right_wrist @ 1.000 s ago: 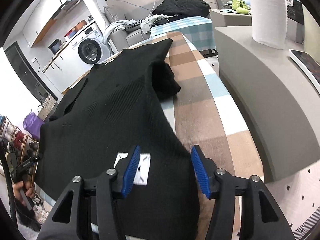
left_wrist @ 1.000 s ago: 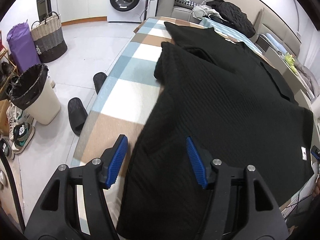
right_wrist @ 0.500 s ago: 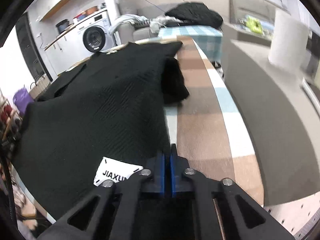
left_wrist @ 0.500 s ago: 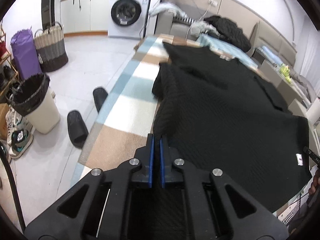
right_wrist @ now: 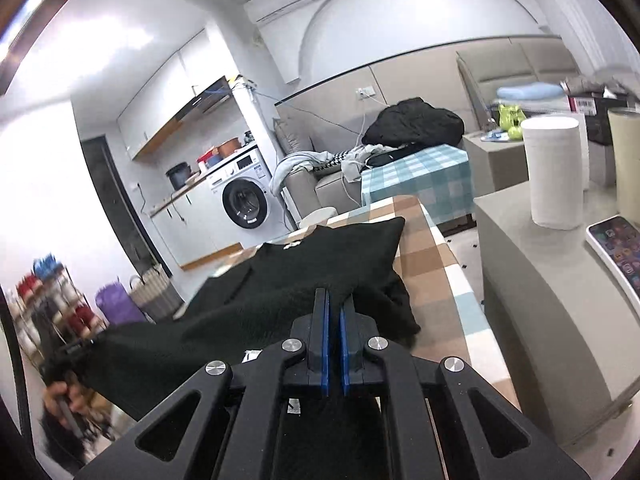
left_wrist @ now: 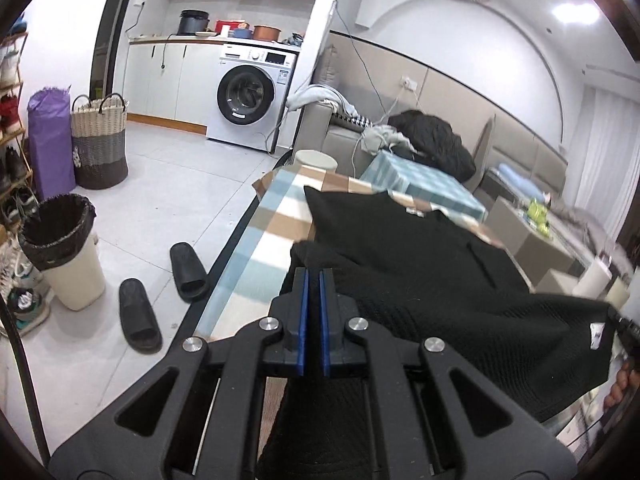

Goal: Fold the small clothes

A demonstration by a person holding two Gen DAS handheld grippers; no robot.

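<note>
Black knit garment (left_wrist: 420, 264) is now rising off the near edge of the checked surface (left_wrist: 276, 216): I am clamping both the left tongs (left_wrist: 313, 280) and right tongs (right_wrist: 333, 300), open a second ago, on its hem corners, starting the first fold toward the far end.

Both the left gripper (left_wrist: 313, 280) and right gripper (right_wrist: 333, 300) are black frames (silver screws) with blue pads.

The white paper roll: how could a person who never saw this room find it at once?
Look at the grey counter that runs beside the long table with the checked cloth. The white paper roll stands upright on it, just behind a phone lying flat. Unlike the taller beige cylinder next to it, it is pure white.
</note>
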